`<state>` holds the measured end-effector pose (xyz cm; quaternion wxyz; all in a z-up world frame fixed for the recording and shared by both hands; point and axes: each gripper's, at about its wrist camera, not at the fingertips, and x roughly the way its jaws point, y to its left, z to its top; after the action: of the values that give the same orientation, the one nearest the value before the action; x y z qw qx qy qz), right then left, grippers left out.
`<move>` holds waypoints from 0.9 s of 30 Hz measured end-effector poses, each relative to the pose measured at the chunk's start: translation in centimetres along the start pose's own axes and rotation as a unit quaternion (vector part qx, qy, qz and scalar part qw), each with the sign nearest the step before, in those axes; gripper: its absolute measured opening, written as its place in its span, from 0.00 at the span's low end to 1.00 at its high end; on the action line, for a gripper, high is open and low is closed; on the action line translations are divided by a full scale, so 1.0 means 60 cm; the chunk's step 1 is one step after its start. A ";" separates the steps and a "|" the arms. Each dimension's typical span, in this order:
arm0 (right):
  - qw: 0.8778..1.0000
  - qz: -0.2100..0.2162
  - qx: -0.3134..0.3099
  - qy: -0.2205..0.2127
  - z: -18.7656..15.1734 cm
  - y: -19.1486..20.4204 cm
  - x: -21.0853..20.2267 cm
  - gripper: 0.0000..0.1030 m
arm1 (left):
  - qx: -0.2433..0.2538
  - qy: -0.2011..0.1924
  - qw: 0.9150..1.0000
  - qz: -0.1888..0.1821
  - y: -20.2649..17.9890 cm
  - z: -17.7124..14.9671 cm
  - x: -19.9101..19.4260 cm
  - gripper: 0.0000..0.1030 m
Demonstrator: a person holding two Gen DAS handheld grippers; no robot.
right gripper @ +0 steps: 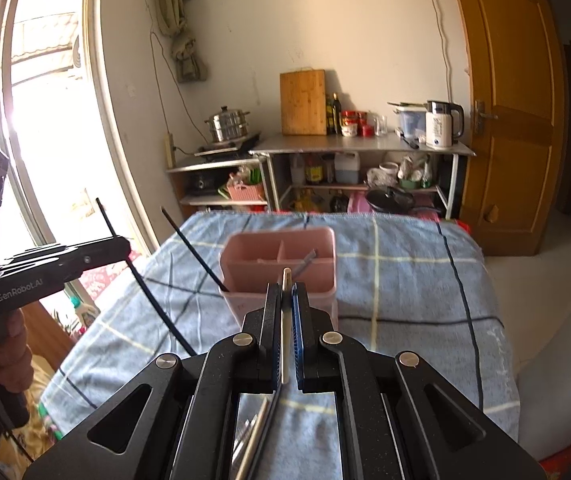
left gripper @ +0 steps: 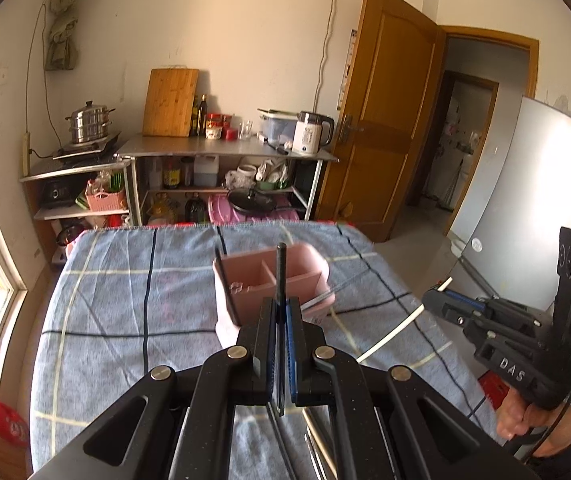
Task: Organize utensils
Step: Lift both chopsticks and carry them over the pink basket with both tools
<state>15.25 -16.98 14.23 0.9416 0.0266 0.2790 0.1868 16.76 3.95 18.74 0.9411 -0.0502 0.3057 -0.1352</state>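
A pink utensil holder (left gripper: 273,280) with divided compartments stands on the blue checked cloth (left gripper: 125,312); it also shows in the right wrist view (right gripper: 281,268). My left gripper (left gripper: 282,304) is shut on a black chopstick (left gripper: 281,272) held upright just in front of the holder. My right gripper (right gripper: 286,292) is shut on a white chopstick (right gripper: 285,320), its tip near the holder's front rim. A black chopstick (right gripper: 193,248) leans out of the holder's left compartment. The left gripper (right gripper: 121,246) shows at the left, the black chopstick (right gripper: 141,280) through it.
More utensils (left gripper: 317,444) lie on the cloth under the grippers. A metal shelf (left gripper: 225,148) with kettle, cutting board and bottles stands behind the table. A wooden door (left gripper: 381,112) and a fridge (left gripper: 533,208) are on the right, a window (right gripper: 37,112) on the left.
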 end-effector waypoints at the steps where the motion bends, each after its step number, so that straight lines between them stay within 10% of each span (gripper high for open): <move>1: 1.000 0.002 0.000 -0.004 0.007 0.001 0.001 0.05 | -0.001 -0.003 1.000 0.000 0.001 0.009 0.002 0.04; 15: 0.998 0.020 0.012 -0.053 0.106 0.013 0.035 0.05 | 0.002 -0.048 0.999 0.014 0.013 0.131 0.029 0.04; 27: 0.999 0.017 0.011 -0.029 0.098 0.016 0.103 0.05 | -0.007 -0.027 0.999 0.032 0.047 0.117 0.108 0.04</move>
<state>22.88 -13.48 16.17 0.9456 0.0472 0.2528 0.1990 26.56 4.88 20.29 0.9526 -0.0504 0.2822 -0.1016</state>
